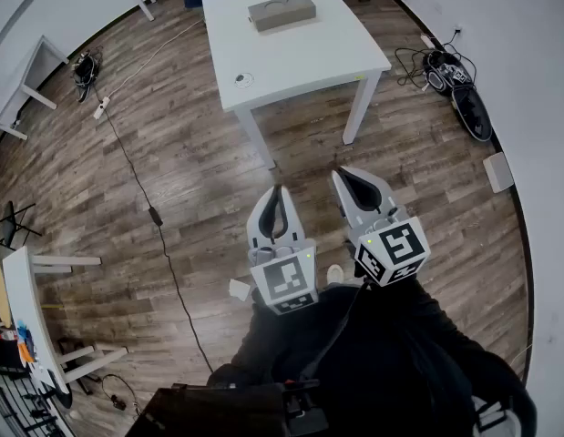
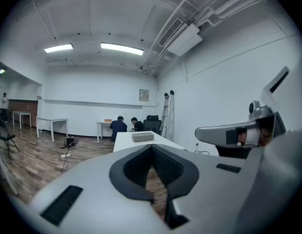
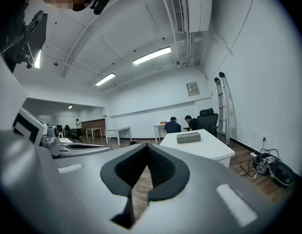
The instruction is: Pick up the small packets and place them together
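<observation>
Your left gripper (image 1: 278,192) and right gripper (image 1: 353,177): jaws together, nothing held, well short of the table (image 1: 309,57). Possible packet (image 1: 244,79) lies there, too small to confirm. Risk: arriving closed, you nudge it away.

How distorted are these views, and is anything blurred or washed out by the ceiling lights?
Head view: strong fisheye, floor bowing round the white table; sharp, evenly lit. Left gripper view: dark round vignette, wall curved, ceiling light strips bright but no glare. Right gripper view: same vignette and curving, nothing smeared.
</observation>
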`<state>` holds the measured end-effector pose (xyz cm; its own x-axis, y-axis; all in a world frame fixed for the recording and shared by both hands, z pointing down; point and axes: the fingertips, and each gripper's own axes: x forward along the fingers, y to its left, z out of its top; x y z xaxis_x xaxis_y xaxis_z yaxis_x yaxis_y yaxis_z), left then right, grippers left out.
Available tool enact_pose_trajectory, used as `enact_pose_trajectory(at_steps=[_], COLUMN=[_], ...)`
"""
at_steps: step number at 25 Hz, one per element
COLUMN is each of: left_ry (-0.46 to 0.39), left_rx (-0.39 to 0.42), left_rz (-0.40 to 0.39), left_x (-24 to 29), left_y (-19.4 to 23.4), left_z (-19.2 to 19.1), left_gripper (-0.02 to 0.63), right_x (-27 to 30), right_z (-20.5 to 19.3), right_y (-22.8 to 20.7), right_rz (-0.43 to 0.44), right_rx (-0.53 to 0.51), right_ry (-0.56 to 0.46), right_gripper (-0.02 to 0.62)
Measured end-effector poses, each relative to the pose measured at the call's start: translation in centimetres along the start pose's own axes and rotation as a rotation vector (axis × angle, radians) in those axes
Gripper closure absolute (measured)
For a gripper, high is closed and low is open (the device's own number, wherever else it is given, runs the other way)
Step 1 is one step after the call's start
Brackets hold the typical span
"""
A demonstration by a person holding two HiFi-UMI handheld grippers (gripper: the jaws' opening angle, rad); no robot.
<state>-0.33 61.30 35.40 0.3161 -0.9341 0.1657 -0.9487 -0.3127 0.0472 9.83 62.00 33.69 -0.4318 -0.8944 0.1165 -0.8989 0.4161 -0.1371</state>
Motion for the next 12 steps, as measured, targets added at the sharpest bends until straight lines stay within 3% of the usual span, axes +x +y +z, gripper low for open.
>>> enact_pose_trajectory(at_steps=[12], left_ry=[-0.007], left_rx=[-0.008], left_rz=[-0.005], left_x=[0.1], left_y=[0.11], left_z=[-0.04], left_gripper=[0.607], right_x=[0.2], right_z=[-0.21], right_y=[0.09], right_rz=[-0.003], right_rx=[-0.012], right_ry=[-0.003], right_gripper=[0.595])
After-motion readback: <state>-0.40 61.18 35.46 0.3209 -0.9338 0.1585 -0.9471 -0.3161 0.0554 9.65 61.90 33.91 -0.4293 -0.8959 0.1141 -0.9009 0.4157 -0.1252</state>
